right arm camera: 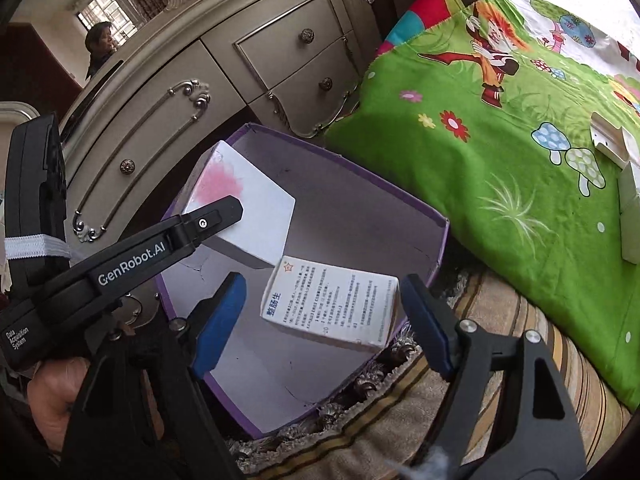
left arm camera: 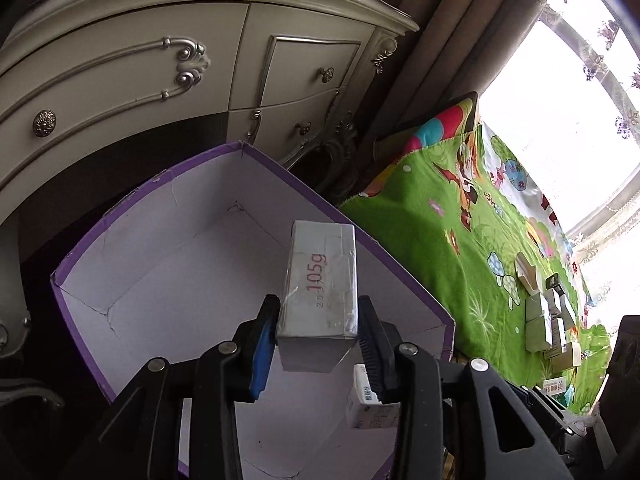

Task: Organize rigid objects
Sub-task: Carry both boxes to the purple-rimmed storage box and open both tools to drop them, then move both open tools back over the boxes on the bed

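Observation:
A purple-edged cardboard box (left arm camera: 132, 204) (right arm camera: 400, 196) stands open on the floor with a white inside. My left gripper (left arm camera: 318, 304) hangs over it with a grey carton marked "105g" (left arm camera: 320, 272) between its fingers. The blue left pad (left arm camera: 264, 348) lies against the carton and a thin gap shows at the right pad, so the jaws stand open. The right wrist view shows this carton (right arm camera: 256, 216) under a left finger (right arm camera: 216, 216). My right gripper (right arm camera: 324, 284) is open. A tilted white carton with blue print (right arm camera: 332, 304) (left arm camera: 366, 404) lies between its pads, touching neither, over the box's near corner.
A cream dresser (left arm camera: 120, 80) (right arm camera: 240, 60) stands just behind the box. A bed with a green cartoon blanket (left arm camera: 460, 240) (right arm camera: 480, 160) lies to the right and carries several small cartons (left arm camera: 548, 320). A striped, fringed rug (right arm camera: 400, 420) lies under the box. A hand (right arm camera: 52, 392) grips the left handle.

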A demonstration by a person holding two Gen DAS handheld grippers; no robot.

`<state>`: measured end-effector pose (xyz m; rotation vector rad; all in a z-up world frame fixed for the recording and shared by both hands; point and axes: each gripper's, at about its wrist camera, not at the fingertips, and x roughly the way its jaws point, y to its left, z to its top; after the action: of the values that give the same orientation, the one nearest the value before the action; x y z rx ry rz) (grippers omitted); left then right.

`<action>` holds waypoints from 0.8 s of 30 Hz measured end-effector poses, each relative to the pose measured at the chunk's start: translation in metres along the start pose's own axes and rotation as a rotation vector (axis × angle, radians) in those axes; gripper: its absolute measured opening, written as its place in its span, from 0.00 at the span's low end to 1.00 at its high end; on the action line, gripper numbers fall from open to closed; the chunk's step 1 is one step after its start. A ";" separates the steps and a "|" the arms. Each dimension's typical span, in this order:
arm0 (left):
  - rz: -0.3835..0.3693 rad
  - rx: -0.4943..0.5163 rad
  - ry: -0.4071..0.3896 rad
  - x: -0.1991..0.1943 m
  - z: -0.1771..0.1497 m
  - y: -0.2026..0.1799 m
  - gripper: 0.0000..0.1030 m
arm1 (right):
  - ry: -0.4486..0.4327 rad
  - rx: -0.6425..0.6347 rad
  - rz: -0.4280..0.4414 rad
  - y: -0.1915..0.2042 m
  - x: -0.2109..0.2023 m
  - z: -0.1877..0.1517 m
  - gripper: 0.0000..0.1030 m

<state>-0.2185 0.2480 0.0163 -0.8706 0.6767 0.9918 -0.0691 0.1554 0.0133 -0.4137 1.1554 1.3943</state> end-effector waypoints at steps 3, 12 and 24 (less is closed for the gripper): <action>0.015 0.007 -0.004 0.000 -0.001 -0.001 0.53 | -0.023 0.017 0.011 -0.003 -0.005 0.000 0.89; 0.012 0.053 -0.037 -0.006 -0.006 -0.024 0.57 | -0.076 0.036 0.002 -0.022 -0.034 -0.010 0.91; -0.076 0.181 0.032 0.003 -0.027 -0.087 0.57 | -0.164 0.120 -0.104 -0.080 -0.092 -0.041 0.91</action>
<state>-0.1408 0.2022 0.0275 -0.7487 0.7431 0.8365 0.0073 0.0550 0.0392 -0.2651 1.0618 1.2384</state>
